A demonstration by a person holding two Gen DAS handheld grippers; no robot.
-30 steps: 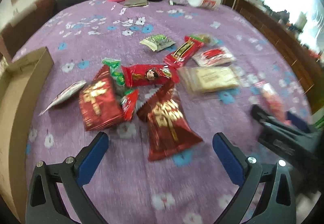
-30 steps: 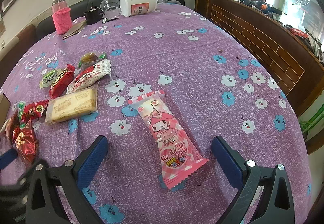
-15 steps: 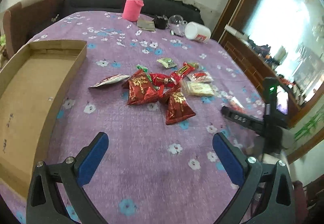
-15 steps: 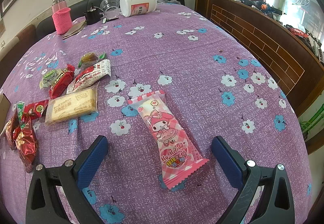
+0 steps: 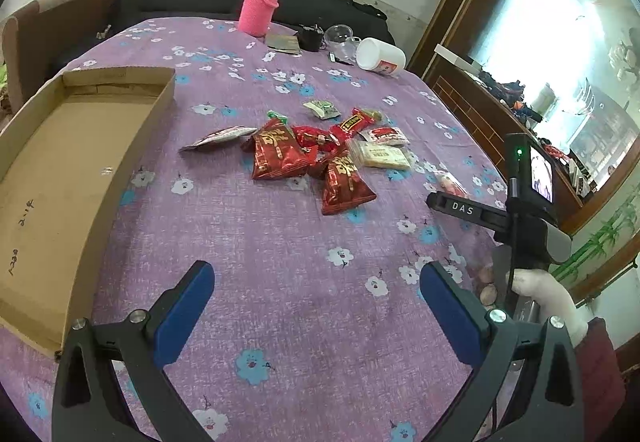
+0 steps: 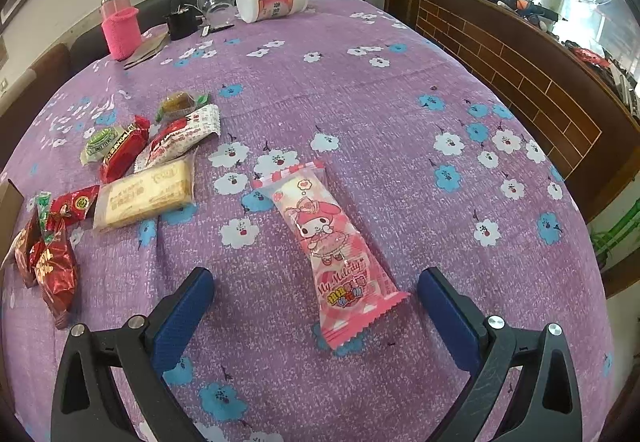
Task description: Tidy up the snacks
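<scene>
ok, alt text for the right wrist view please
The open right gripper hovers low over a purple floral tablecloth, its blue fingers either side of a pink My Melody snack packet lying flat. More wrapped snacks lie to the left.

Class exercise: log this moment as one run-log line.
left tool: open, empty | right tool: open, over pink snack pack | cardboard tray: no snacks | red snack pile: on tablecloth
</scene>
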